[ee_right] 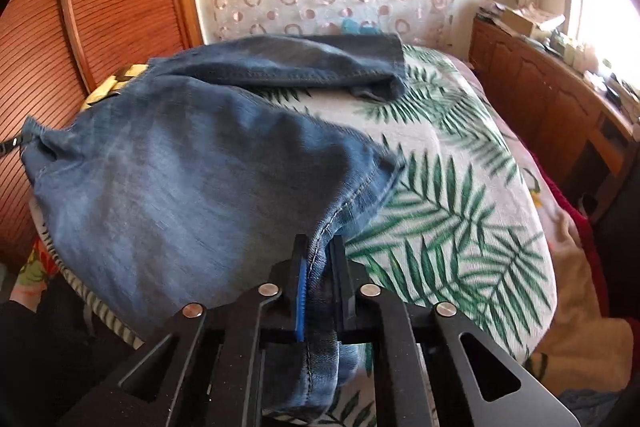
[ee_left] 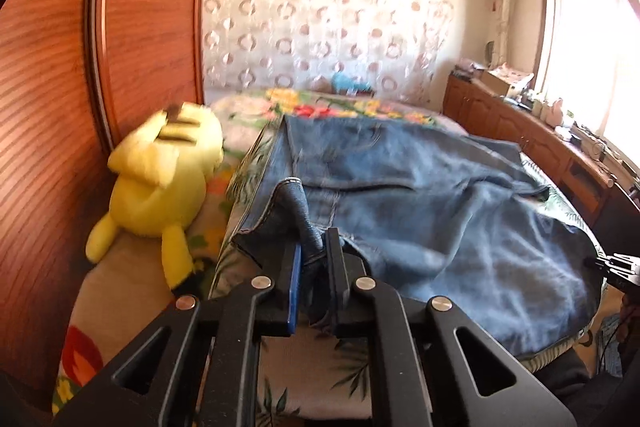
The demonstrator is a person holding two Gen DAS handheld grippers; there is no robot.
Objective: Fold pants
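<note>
Blue denim pants (ee_left: 420,195) lie spread on a leaf-print cushion on the bed. My left gripper (ee_left: 311,247) is shut on a bunched corner of the denim at the near left edge. My right gripper (ee_right: 318,247) is shut on a stitched seam edge of the pants (ee_right: 192,179), with the cloth draped up and to the left. One leg end (ee_right: 320,67) lies folded across the far side. The right gripper's tip shows at the right edge of the left wrist view (ee_left: 612,267); the left gripper's tip shows at the left edge of the right wrist view (ee_right: 12,147).
A yellow plush toy (ee_left: 160,179) lies left of the pants against a wooden wardrobe door (ee_left: 60,67). The leaf-print cushion (ee_right: 460,207) extends to the right. A wooden cabinet (ee_right: 560,99) with clutter runs along the right under a bright window. A patterned curtain (ee_left: 320,7) hangs behind.
</note>
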